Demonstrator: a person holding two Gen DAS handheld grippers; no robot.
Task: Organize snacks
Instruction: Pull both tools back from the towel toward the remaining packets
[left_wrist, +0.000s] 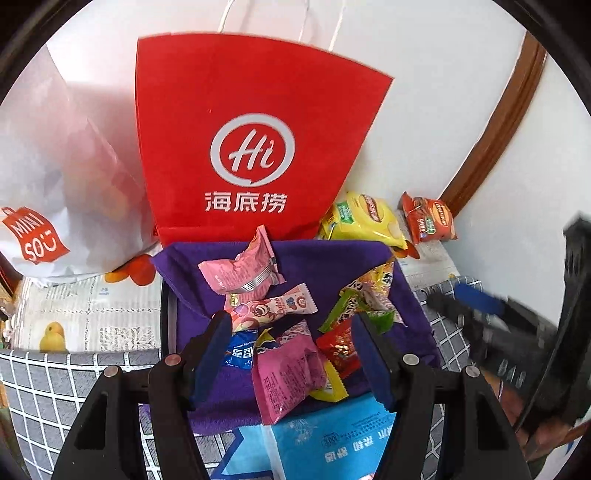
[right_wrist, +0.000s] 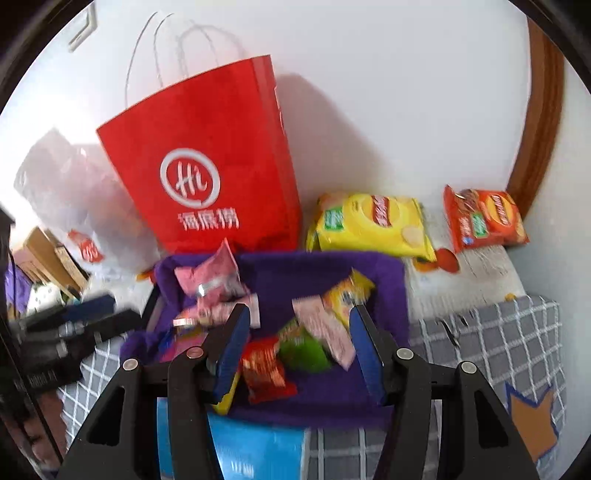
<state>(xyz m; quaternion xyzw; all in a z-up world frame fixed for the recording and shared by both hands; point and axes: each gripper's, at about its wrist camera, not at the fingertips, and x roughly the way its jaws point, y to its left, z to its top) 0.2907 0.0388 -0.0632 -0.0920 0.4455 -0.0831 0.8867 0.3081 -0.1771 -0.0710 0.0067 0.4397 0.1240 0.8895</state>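
Snacks (left_wrist: 280, 332) jumbled on purple cloth (left_wrist: 332, 266), axes mixed; both grippers (left_wrist: 291, 321) (right_wrist: 299, 317) apart, empty.

I see the bench (right_wrist: 517, 332) spread with a grey checked cloth and a fruit-printed sheet (left_wrist: 88, 314); on it sit a purple-lined tray (right_wrist: 391, 295), a red paper bag (left_wrist: 251, 122), a white bag (left_wrist: 55, 177), a yellow crisp packet (right_wrist: 373, 225), an orange crisp packet (right_wrist: 484, 218) and a blue pack (left_wrist: 332, 439).
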